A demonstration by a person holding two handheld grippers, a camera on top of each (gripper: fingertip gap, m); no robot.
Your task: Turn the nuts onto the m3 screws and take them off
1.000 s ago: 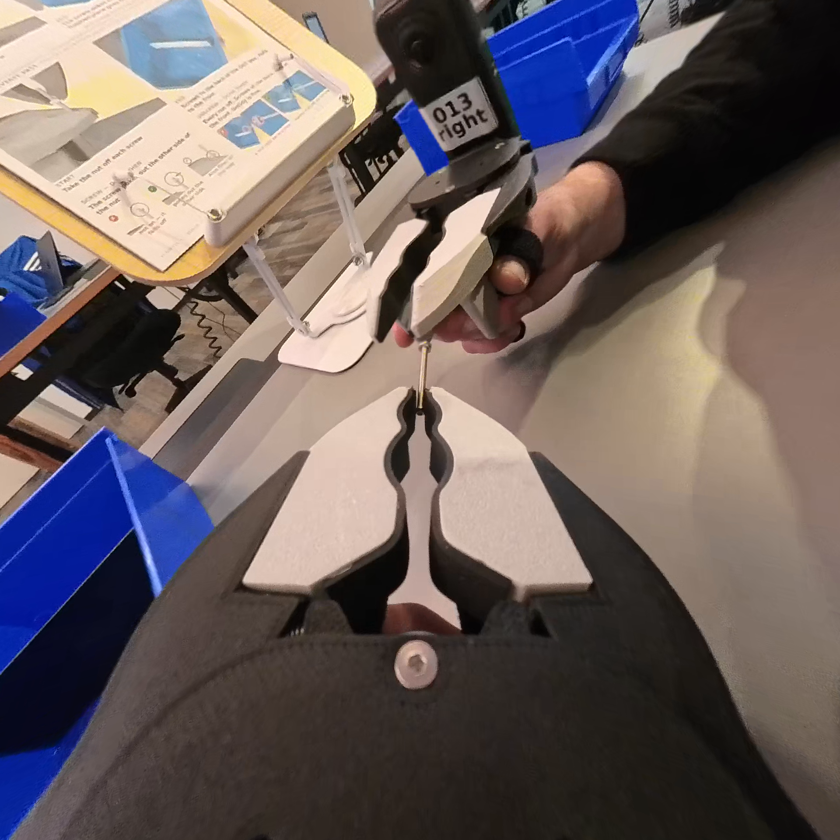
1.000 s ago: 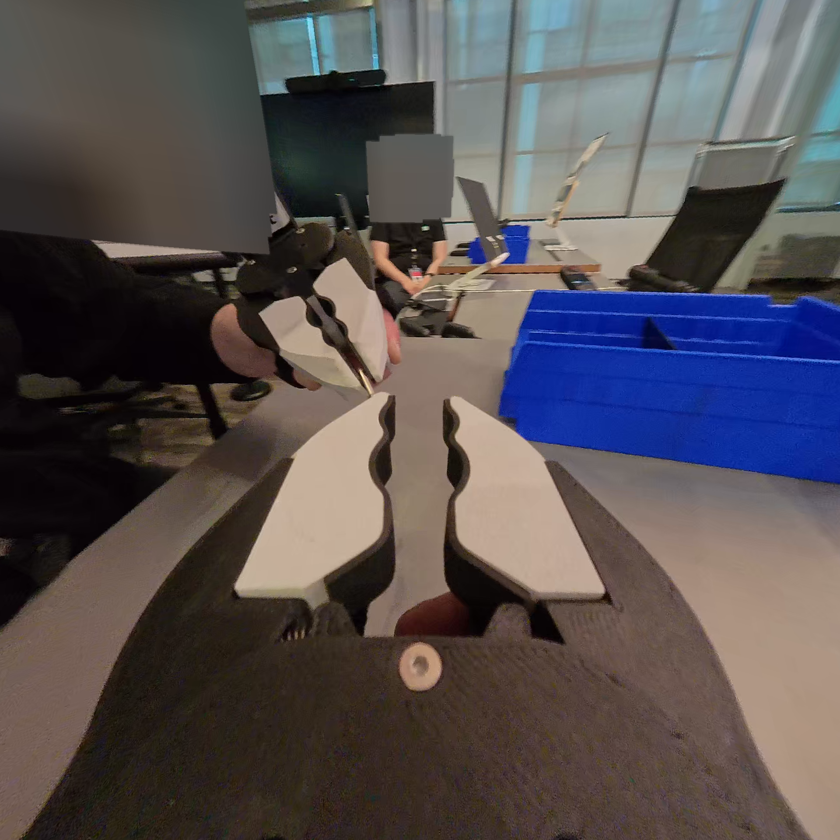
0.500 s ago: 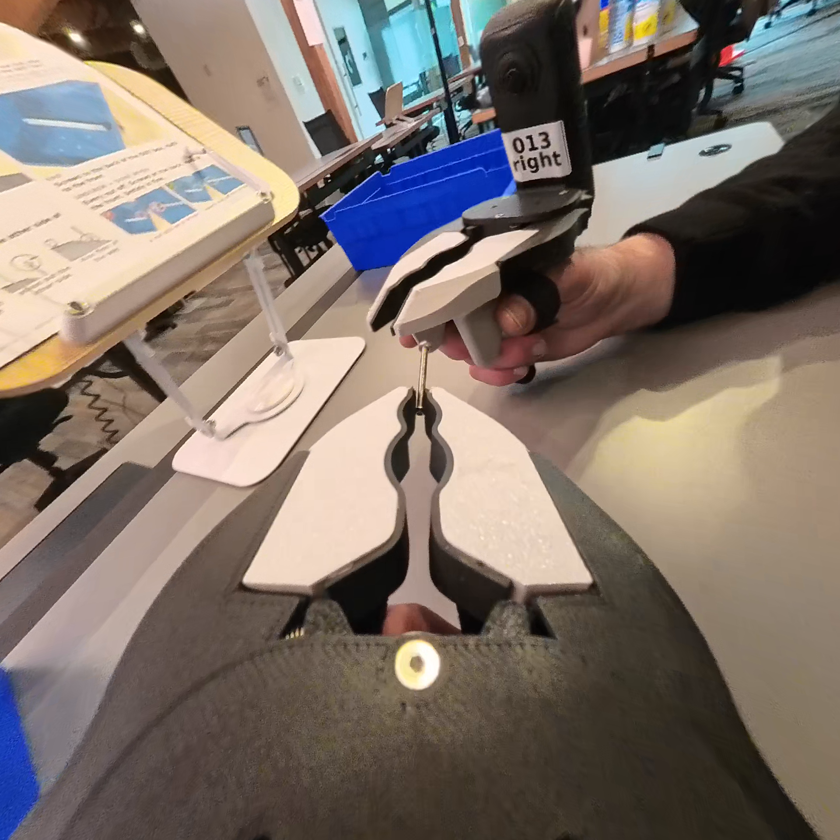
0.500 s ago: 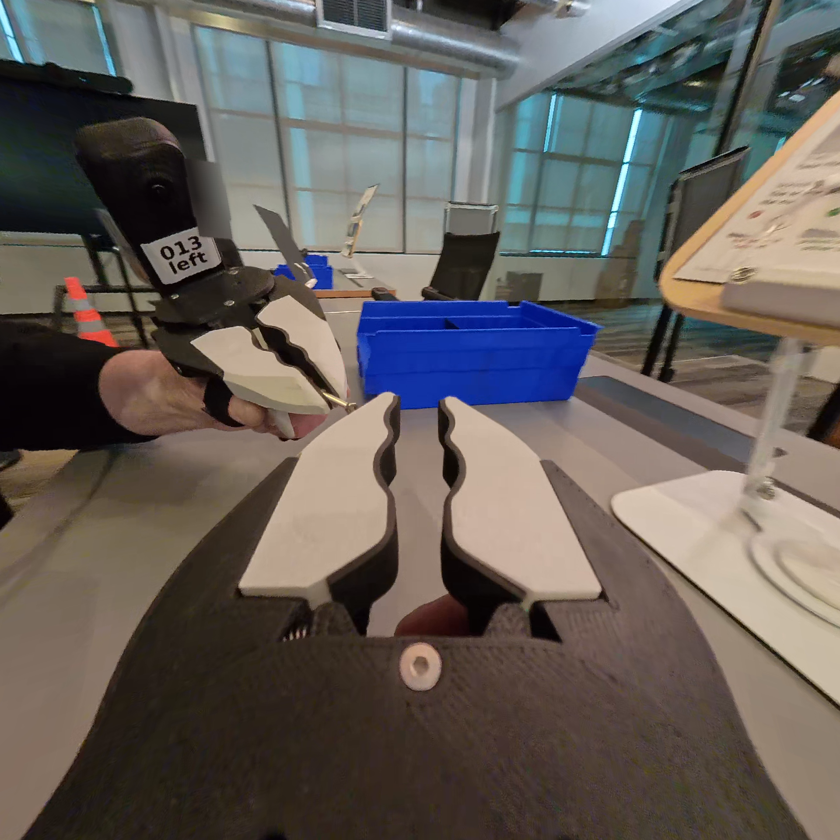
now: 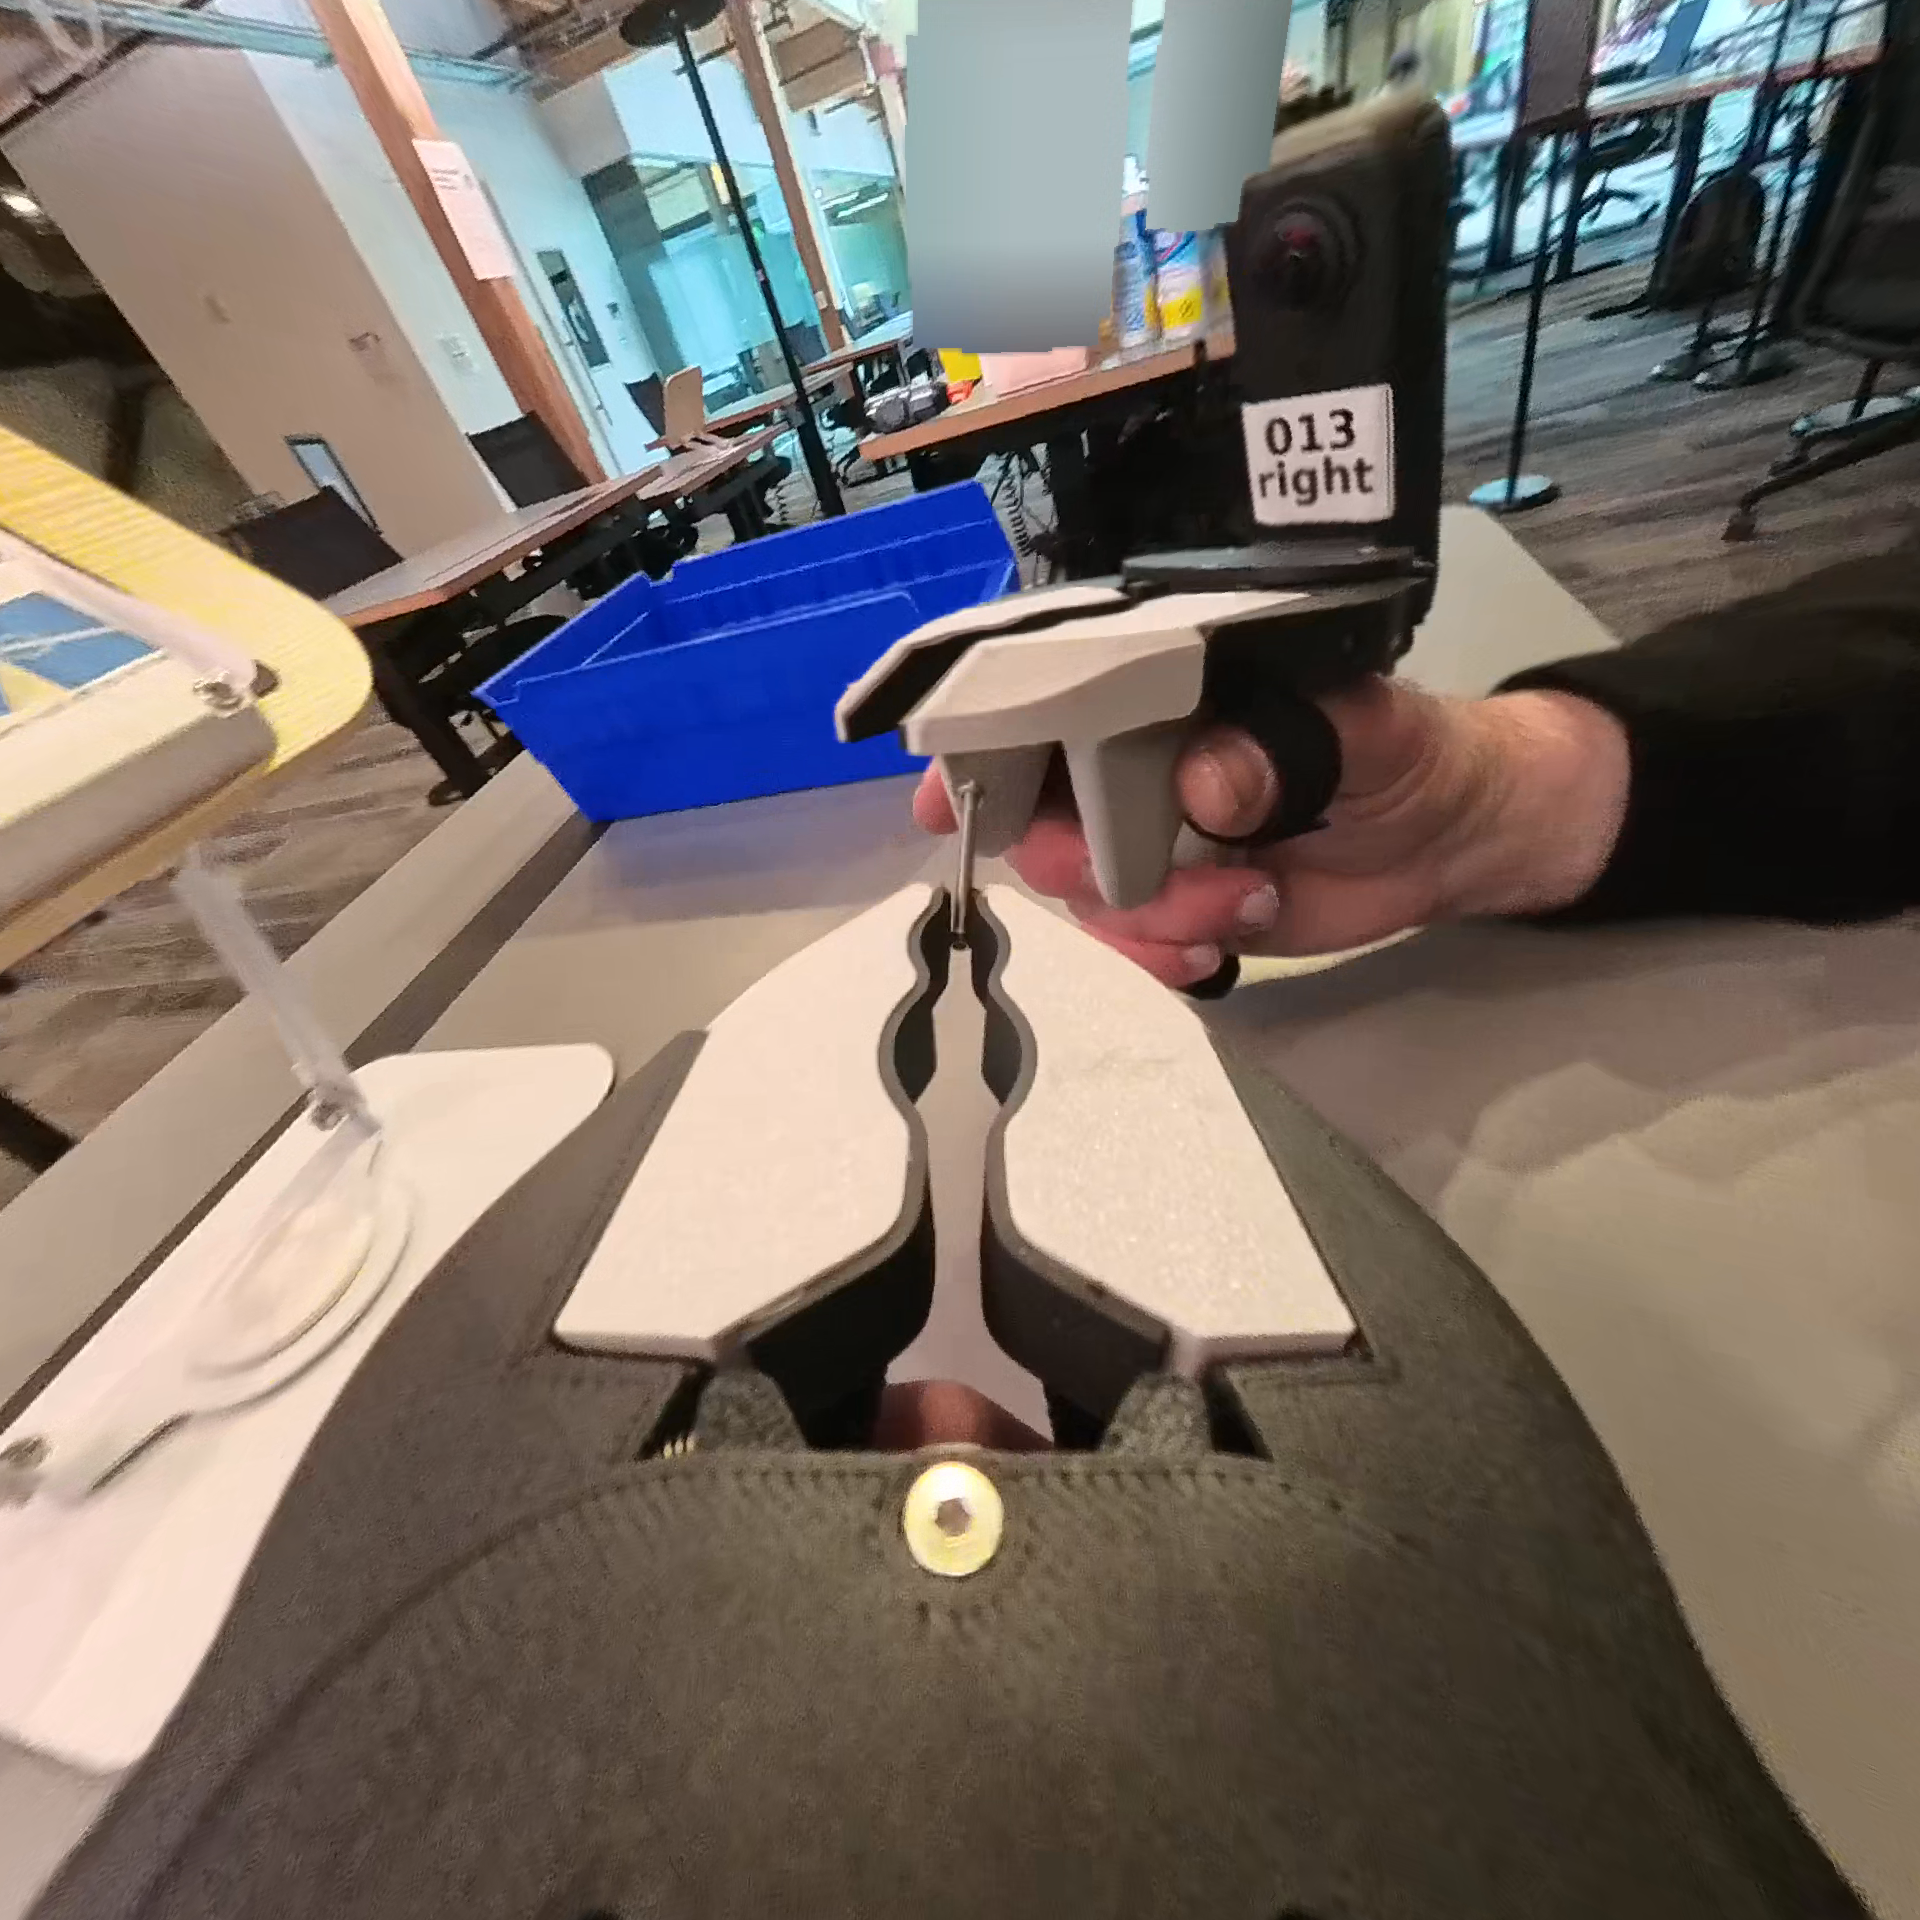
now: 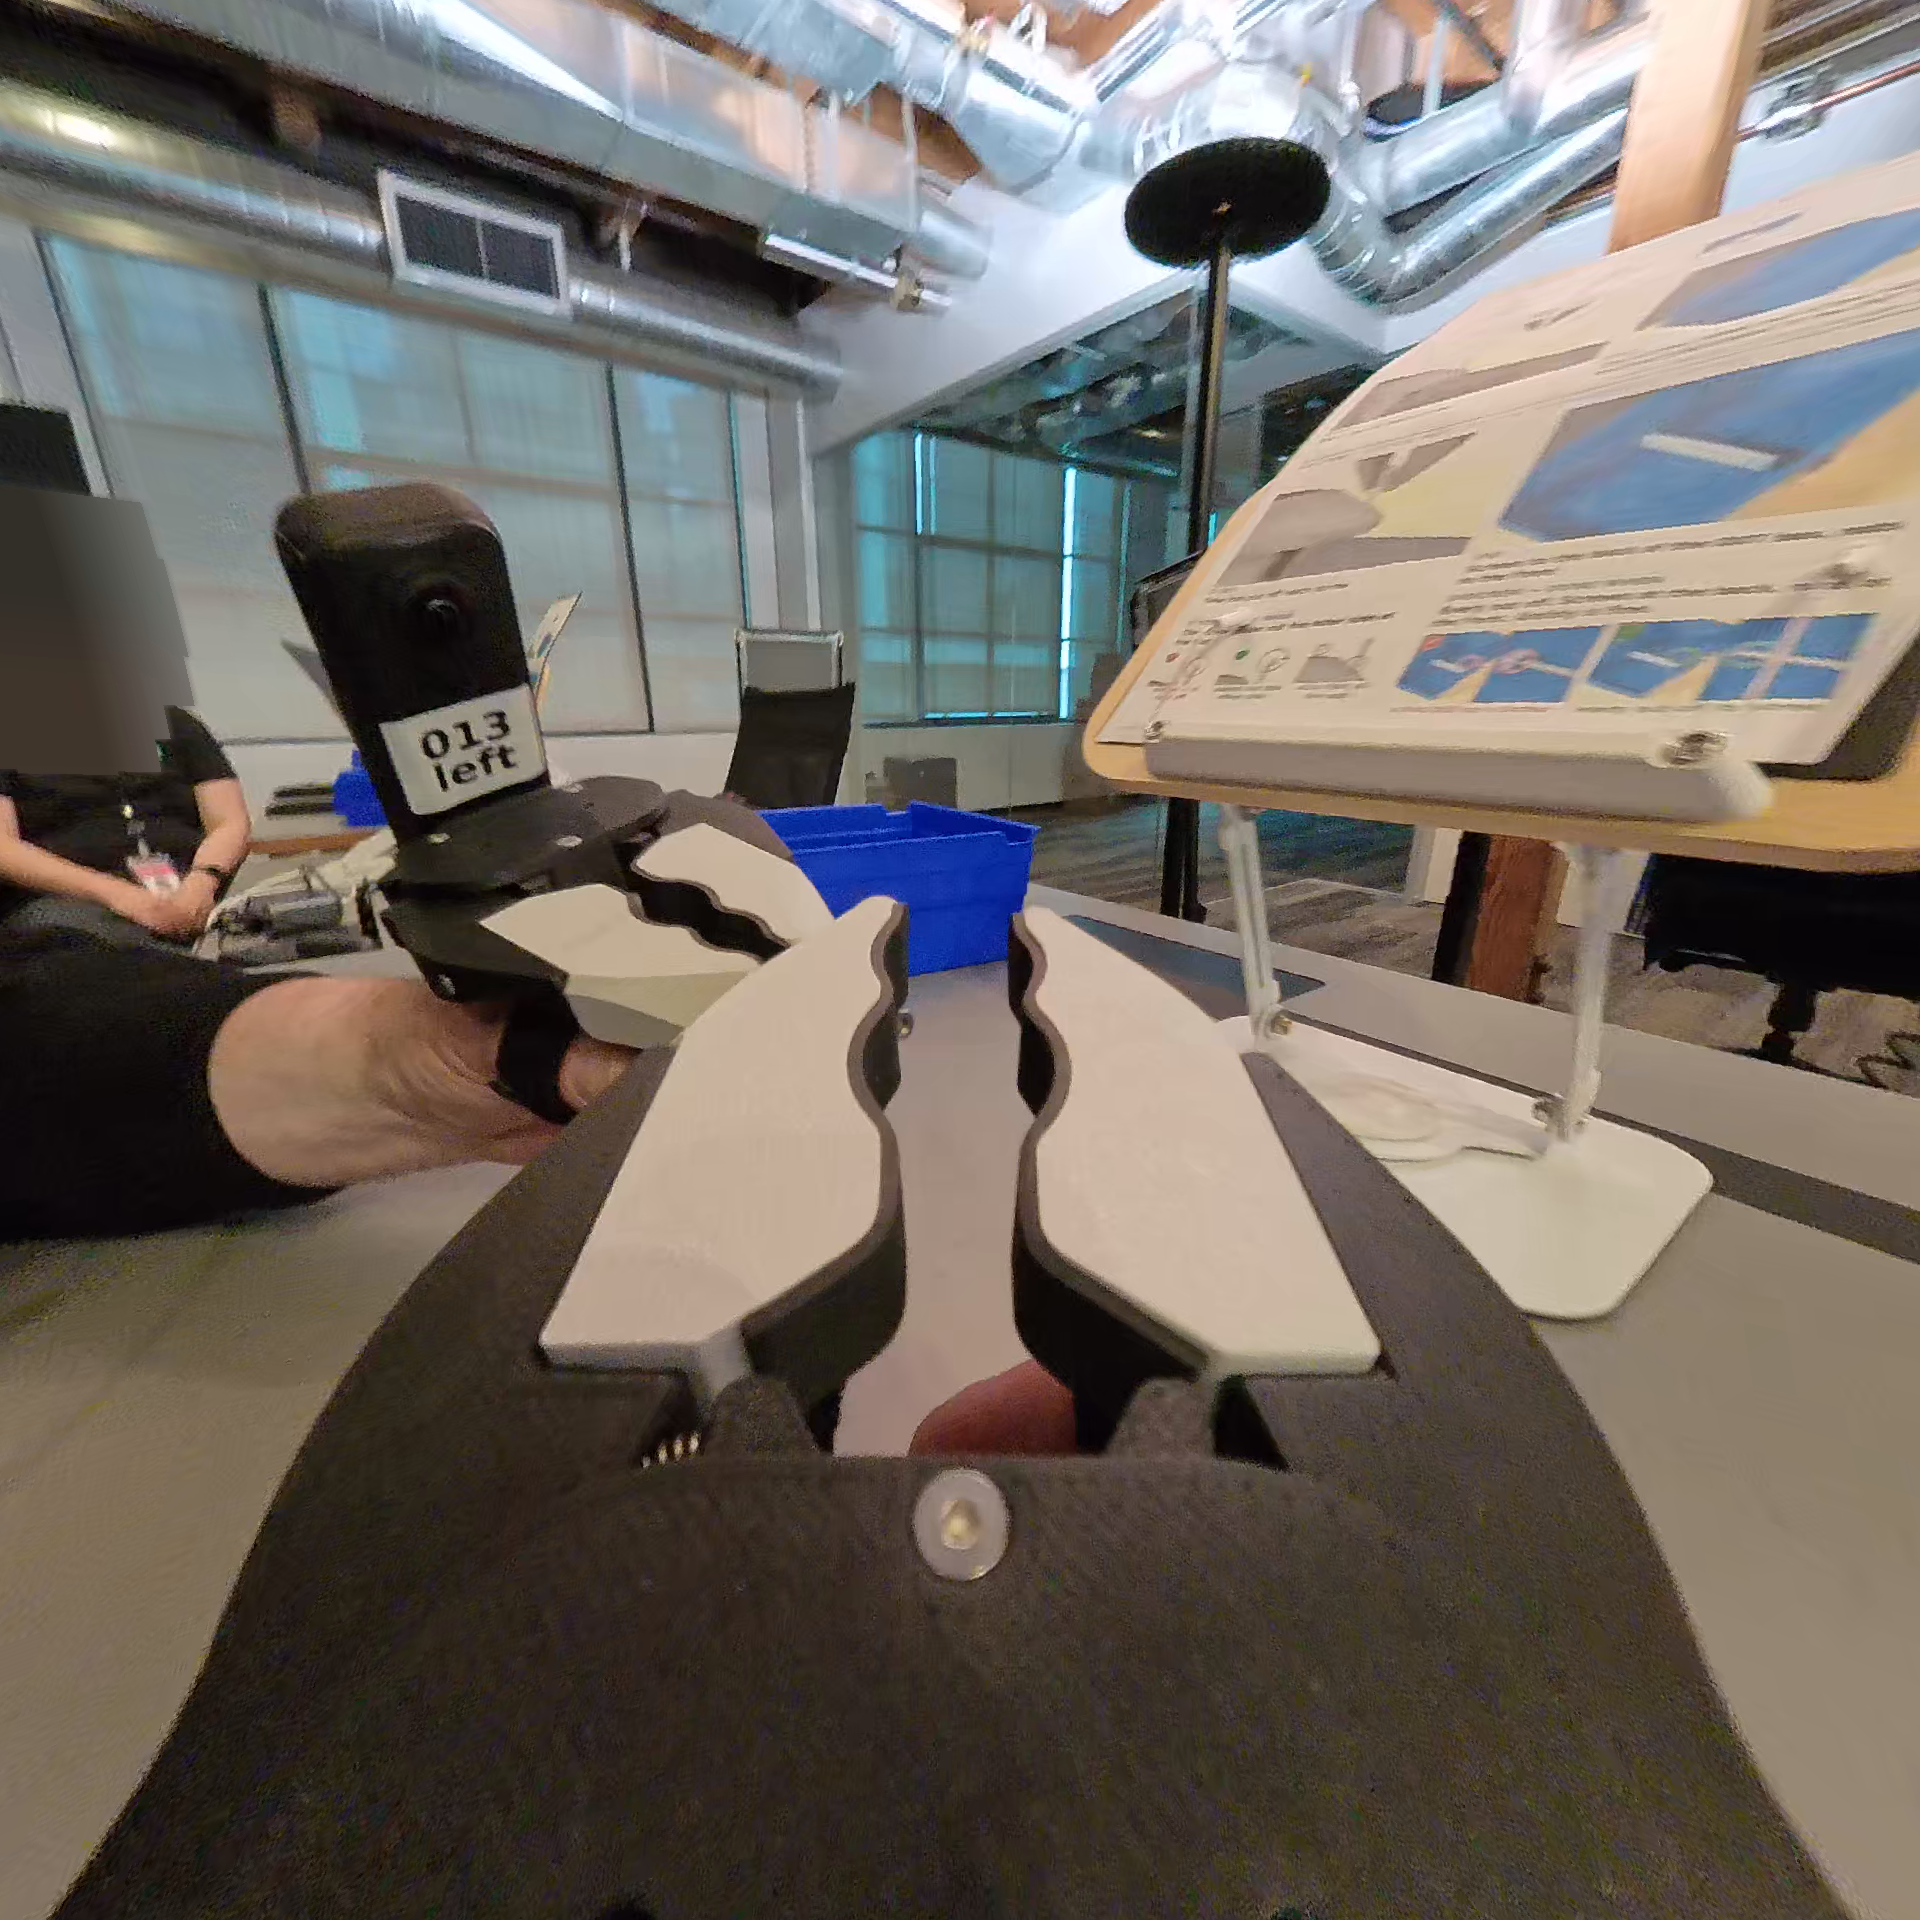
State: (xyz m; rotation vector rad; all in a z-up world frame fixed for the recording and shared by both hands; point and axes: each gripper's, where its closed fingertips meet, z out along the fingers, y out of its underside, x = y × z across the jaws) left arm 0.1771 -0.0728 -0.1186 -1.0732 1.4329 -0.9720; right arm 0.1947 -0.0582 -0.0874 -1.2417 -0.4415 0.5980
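Both grippers level: left gripper (image 5: 958, 925) pinching screw (image 5: 965, 852).

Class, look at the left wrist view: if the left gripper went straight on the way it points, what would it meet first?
Probably the right gripper, which sits just beyond the tip of the screw held by the left gripper. The blue bin lies farther back. Depth is hard to judge.

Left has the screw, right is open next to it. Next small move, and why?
Probably close the right tool on the free end of the screw. The left tool is shut on its lower end, holding it upright. The upper end sits at the right tool's open fingertips, nothing gripping it. I can't make out a nut.
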